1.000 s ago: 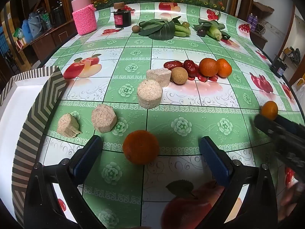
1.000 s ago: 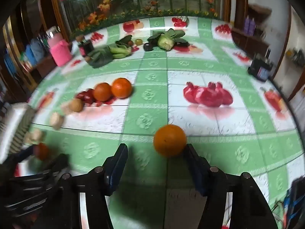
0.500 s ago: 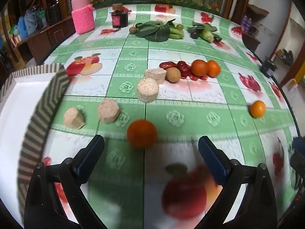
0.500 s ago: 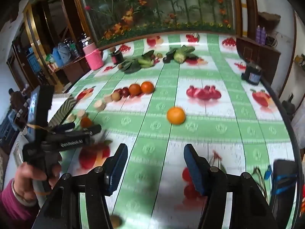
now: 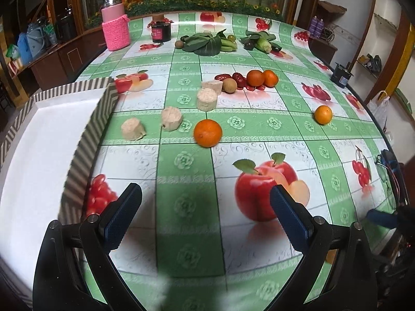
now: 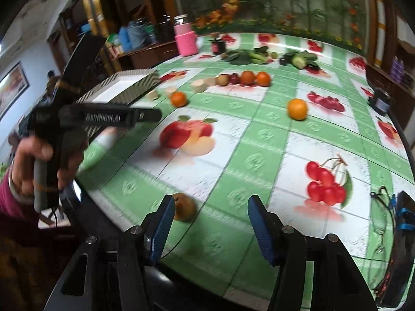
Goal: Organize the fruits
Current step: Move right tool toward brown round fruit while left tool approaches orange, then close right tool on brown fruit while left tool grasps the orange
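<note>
An orange (image 5: 207,133) lies on the fruit-print tablecloth ahead of my left gripper (image 5: 206,213), which is open, empty and well back from it. A second orange (image 5: 323,114) lies to the right; it also shows in the right wrist view (image 6: 297,108). Two more oranges (image 5: 262,78), red dates (image 5: 233,78) and a brown round fruit (image 5: 229,87) sit in a row further back. My right gripper (image 6: 208,224) is open and empty near the table's front edge, with a small brown fruit (image 6: 183,206) beside its left finger.
A striped box with a white inside (image 5: 44,140) stands at the left. Several beige cylindrical blocks (image 5: 171,118) lie between the box and the fruit row. Leafy vegetables (image 5: 207,44), a pink-sleeved jar (image 5: 115,23) and a dark jar (image 5: 161,29) stand at the back.
Both grippers have pulled back and up from the oranges they were next to. The oranges stay on the table. The right view has swung left and now shows the left hand.
</note>
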Action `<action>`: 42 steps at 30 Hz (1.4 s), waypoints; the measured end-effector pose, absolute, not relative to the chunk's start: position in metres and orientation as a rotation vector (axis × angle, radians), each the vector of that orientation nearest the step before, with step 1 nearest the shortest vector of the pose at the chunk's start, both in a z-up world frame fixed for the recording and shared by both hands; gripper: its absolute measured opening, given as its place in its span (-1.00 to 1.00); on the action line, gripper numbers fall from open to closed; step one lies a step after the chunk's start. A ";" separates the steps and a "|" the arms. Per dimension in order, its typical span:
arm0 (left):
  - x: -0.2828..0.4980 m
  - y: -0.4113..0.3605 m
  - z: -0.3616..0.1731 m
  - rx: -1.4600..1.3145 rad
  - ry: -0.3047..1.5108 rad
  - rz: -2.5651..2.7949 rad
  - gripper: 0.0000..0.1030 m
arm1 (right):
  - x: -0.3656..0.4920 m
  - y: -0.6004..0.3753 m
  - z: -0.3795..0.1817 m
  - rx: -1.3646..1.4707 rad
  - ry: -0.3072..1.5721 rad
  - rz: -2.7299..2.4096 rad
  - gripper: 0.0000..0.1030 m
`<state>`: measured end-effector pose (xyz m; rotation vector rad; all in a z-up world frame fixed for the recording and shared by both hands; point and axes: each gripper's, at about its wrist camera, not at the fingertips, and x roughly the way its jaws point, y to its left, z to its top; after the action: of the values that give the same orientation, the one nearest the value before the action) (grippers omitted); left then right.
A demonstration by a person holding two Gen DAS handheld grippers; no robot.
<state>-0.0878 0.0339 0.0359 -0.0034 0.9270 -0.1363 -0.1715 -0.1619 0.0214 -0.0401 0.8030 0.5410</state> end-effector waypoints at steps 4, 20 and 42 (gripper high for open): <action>-0.093 0.042 0.037 -0.014 0.924 -0.133 0.94 | -0.176 -0.154 0.016 -0.036 0.805 0.582 0.09; -0.093 0.045 0.033 -0.025 0.945 -0.139 0.94 | -0.172 -0.131 0.005 -0.126 0.790 0.591 -0.46; -0.057 0.049 0.033 -0.056 0.966 -0.128 0.94 | -0.091 -0.146 0.043 0.068 0.765 0.571 -0.50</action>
<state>-0.0574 0.0489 0.0334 -0.0565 0.9660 -0.1281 -0.0909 -0.1459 0.0428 0.0681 0.7650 0.5715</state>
